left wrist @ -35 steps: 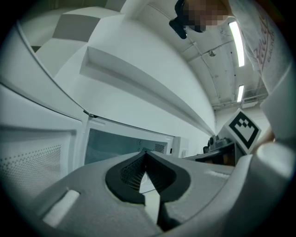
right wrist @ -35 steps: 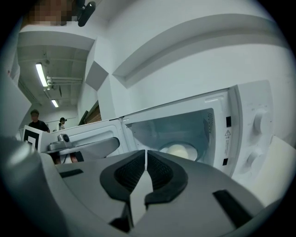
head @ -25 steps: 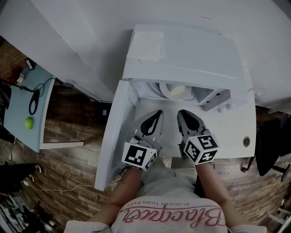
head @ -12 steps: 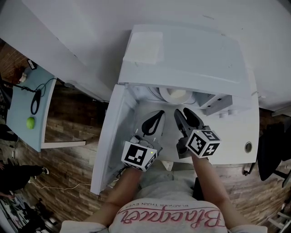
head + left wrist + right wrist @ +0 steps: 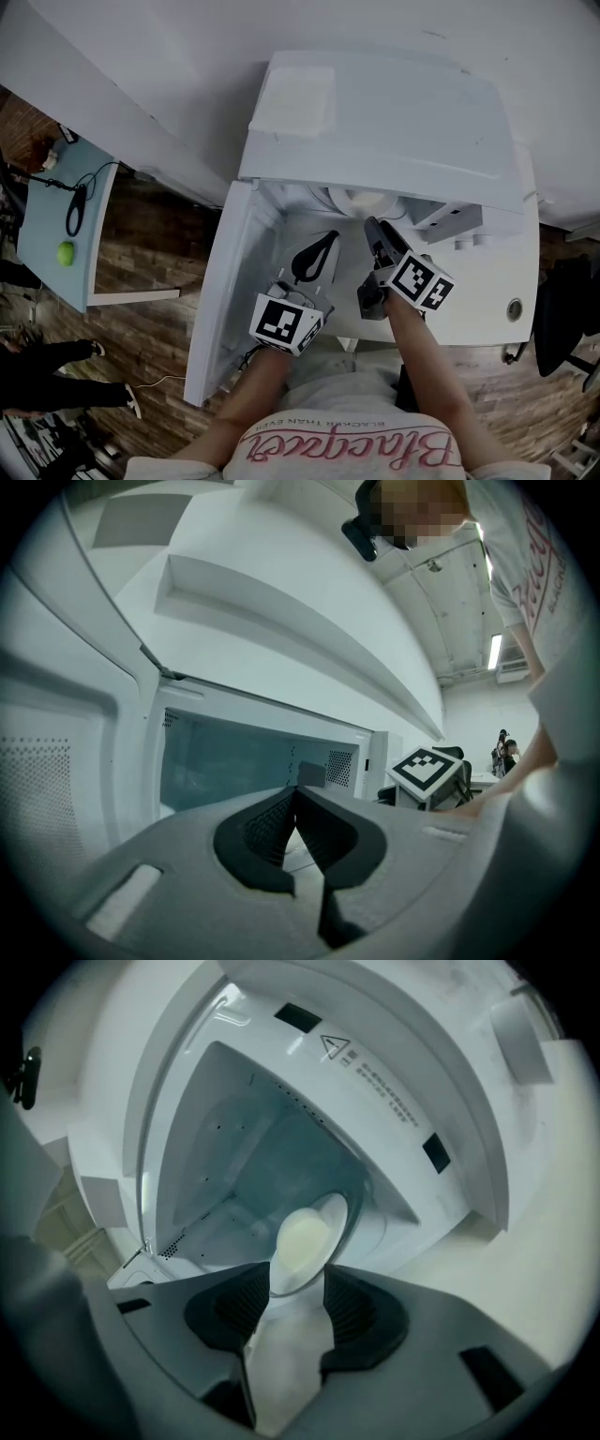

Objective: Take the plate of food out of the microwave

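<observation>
Reaching toward the mouth of the white microwave point(image 5: 394, 112), the right gripper point(image 5: 375, 228) has its jaws opening wide with nothing between them. In the right gripper view they frame, from a distance, the white round plate point(image 5: 337, 1206) and the pale yellowish food point(image 5: 302, 1241) heaped on it, without touching either. The plate sits on the floor of the cooking cavity, near the front, and from the head view only its near edge shows under the oven's top. The left gripper point(image 5: 323, 239) hangs just beside the right one, in front of the opening, its jaws clenched tip to tip on nothing. The white hinged door point(image 5: 220, 309) stands swung fully out to the person's left, so access is made; I judge the task to be at its approach stage, with the grasp on the plate's rim, the lift or slide out of the cavity, and the setting down on the white table point(image 5: 478, 291) all left to do. As for writing, a warning-triangle label point(image 5: 336, 1047) with lines of small print runs along the inner frame above the cavity, too fine to read. The person's light shirt point(image 5: 347, 448) carries reddish script lettering seen upside down, which I cannot read with confidence, and each gripper's cube bears only black-and-white square markers.
</observation>
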The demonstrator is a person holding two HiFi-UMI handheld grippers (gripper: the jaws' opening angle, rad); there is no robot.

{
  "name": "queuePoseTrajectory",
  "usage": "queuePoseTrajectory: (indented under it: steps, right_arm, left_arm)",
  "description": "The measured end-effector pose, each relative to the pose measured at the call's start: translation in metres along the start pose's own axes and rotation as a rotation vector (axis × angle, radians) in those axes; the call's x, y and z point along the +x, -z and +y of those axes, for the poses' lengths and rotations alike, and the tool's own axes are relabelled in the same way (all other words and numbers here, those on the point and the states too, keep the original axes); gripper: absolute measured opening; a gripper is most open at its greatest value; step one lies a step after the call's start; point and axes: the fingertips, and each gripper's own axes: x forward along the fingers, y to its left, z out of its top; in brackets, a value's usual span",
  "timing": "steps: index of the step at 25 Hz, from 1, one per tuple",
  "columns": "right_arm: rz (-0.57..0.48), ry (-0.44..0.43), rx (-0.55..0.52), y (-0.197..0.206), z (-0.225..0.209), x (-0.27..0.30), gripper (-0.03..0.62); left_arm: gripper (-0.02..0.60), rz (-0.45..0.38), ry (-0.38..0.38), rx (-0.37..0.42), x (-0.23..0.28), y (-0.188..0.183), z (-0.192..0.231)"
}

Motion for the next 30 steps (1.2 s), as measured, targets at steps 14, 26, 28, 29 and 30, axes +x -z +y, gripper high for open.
queuePoseTrajectory:
  steps: [14, 26, 28, 29, 30]
  right_arm:
    - [-0.001, 0.121, 0.189, -0.008, -0.018, 0.023, 0.155]
    - [0.041, 0.215, 0.274, -0.005, -0.027, 0.020, 0.060]
    - [0.051, 0.177, 0.323, -0.002, -0.025, 0.018, 0.052]
    - [0.055, 0.154, 0.346, 0.000, -0.024, 0.017, 0.047]
    - [0.057, 0.131, 0.367, 0.001, -0.023, 0.016, 0.043]
  left_arm:
    - [0.006, 0.003, -0.030, -0.005, 0.005, 0.005, 0.013]
    - [0.006, 0.009, -0.048, 0.000, 0.005, 0.006, 0.021]
    - [0.006, 0.011, -0.047, 0.000, 0.005, 0.008, 0.020]
    - [0.006, 0.012, -0.044, 0.001, 0.006, 0.008, 0.020]
    - [0.006, 0.012, -0.042, 0.001, 0.006, 0.008, 0.019]
